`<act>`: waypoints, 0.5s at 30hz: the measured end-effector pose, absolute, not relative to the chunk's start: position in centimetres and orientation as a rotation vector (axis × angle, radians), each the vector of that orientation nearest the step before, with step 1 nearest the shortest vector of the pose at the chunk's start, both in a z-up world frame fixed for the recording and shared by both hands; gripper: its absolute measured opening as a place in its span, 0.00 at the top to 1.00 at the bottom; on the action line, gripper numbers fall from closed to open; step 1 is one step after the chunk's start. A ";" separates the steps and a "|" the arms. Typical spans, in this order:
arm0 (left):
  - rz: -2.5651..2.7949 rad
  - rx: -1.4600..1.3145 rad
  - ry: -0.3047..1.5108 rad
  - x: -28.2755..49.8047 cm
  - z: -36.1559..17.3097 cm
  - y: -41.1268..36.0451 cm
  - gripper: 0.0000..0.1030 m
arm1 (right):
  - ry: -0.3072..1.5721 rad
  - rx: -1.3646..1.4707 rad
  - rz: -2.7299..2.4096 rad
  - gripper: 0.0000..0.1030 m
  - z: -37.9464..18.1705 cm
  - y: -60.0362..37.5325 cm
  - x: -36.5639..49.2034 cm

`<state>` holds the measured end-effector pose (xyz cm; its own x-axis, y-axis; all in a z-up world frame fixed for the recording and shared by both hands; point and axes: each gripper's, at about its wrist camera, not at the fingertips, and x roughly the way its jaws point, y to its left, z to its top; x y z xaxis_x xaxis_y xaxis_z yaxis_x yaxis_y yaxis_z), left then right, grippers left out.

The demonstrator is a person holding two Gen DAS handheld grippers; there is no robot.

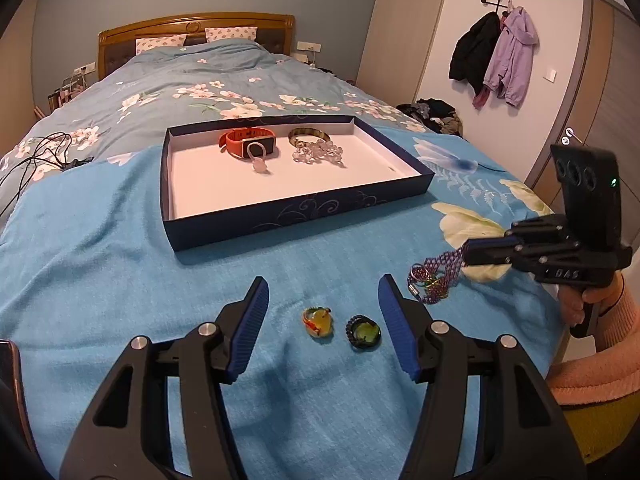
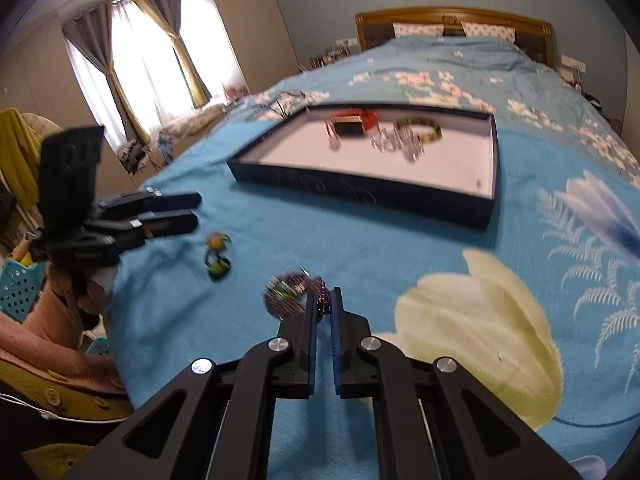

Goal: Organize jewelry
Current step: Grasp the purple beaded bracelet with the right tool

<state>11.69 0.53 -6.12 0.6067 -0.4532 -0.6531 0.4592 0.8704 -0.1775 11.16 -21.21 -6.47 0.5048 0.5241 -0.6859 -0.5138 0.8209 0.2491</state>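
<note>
Clamped on the end of a purple chain bracelet (image 2: 296,294) lying on the blue blanket (image 1: 120,280) short of the tray (image 1: 296,216), right gripper (image 2: 323,300); gaping over two rings (image 1: 340,326), left gripper (image 1: 322,308); light, limp, likely slippery, best pinched by its links.

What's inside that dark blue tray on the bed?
In the tray: an orange watch, a small clear ring, a gold bangle and a clear bead bracelet. The watch hides whatever lies directly beneath it.
</note>
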 end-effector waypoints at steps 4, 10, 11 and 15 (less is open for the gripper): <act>-0.533 0.006 0.751 11.6 -6.1 0.5 0.45 | 0.787 0.019 0.636 0.95 -5.1 -21.0 10.9; -0.543 0.005 0.754 11.6 -6.4 0.2 0.45 | 0.735 0.036 0.646 0.95 -3.7 -20.6 11.3; -0.545 0.005 0.755 11.6 -6.4 0.1 0.45 | 0.726 0.043 0.650 0.95 -3.4 -20.5 11.5; -0.548 0.003 0.756 11.5 -6.5 0.1 0.45 | 0.695 0.068 0.659 0.95 -2.6 -20.3 11.9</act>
